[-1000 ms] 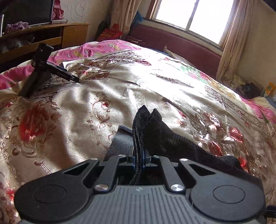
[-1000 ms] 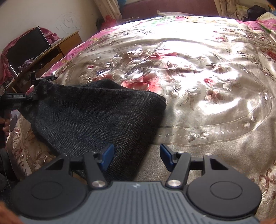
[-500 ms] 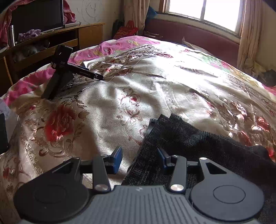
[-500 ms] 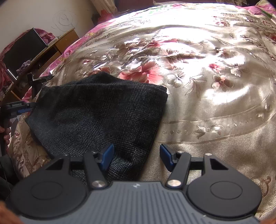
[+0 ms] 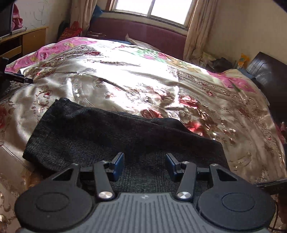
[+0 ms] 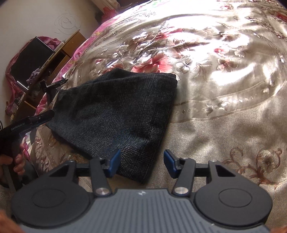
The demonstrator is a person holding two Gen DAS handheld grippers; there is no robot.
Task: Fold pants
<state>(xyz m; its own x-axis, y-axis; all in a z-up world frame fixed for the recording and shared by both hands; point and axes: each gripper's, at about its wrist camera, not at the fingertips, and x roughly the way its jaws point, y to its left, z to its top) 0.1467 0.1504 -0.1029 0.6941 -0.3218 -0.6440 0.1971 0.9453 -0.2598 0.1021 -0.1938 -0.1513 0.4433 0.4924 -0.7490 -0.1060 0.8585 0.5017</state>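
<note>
Left-wrist view first: my left gripper [image 5: 145, 165] hangs above the near part of the dark checked pants [image 5: 114, 136], which lie folded flat on the floral bedspread [image 5: 143, 75]. Its 2 blue pads stand roughly half apart and are opening, with only cloth lying below the gap, not pinched in it, so that gripper holds nothing. Ahead of it the pants run away to the left, ending in a squared corner up and left of the fingers, and their far edge slants across the view just beyond the fingertips. Farther ahead are a window [image 5: 152, 9] with curtains and a maroon headboard [image 5: 140, 32] (glare washes out much of the bedspread between). From the right wrist, my right gripper [image 6: 141, 164] sits at the near right corner of the pants [image 6: 114, 114]; the left pad overlaps the fabric's edge in the picture, the right pad is over bare bedspread [image 6: 224, 75], and the near corner of the cloth lies under the gap. These jaws are closing but stand well apart and press on nothing. Off to the left of that gripper I can see my other gripper's black finger [image 6: 38, 117] by the far-left edge of the pants, and my hand [image 6: 17, 162] on its handle. A wooden desk [image 6: 59, 52] stands beyond the bed's left side.
</note>
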